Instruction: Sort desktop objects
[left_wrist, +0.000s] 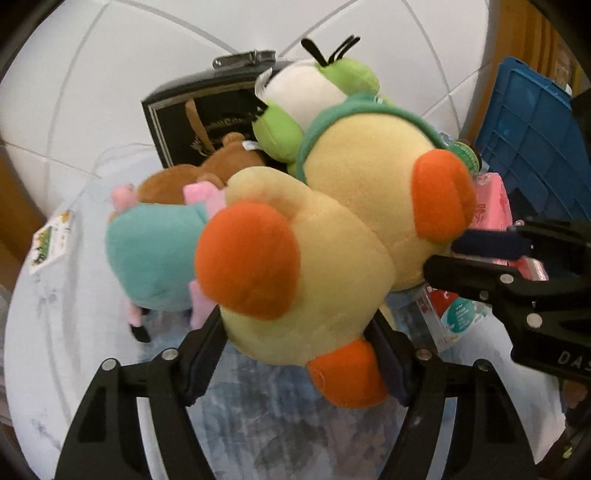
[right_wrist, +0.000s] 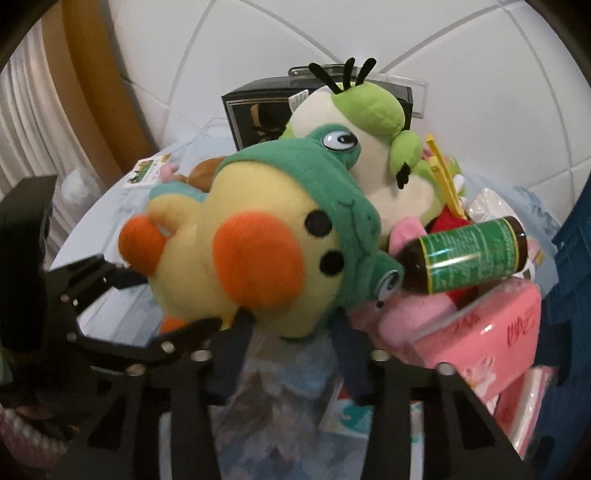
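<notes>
Here, pale blue-mottled tabletop (left_wrist: 288, 435), white tiled wall (left_wrist: 129, 55), both tongs (left_wrist: 295, 354) (right_wrist: 291, 332) clamped on yellow plush duck (left_wrist: 332, 240).

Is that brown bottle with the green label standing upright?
No. In the right wrist view the brown bottle lies tilted on its side across the pink plush, beside the yellow duck plush.

Your bench (left_wrist: 74, 332) (pale blue cover) carries a teal plush (left_wrist: 155, 254), black box (left_wrist: 192, 110) upper centre, pink pack (right_wrist: 487, 332) lower right.
</notes>
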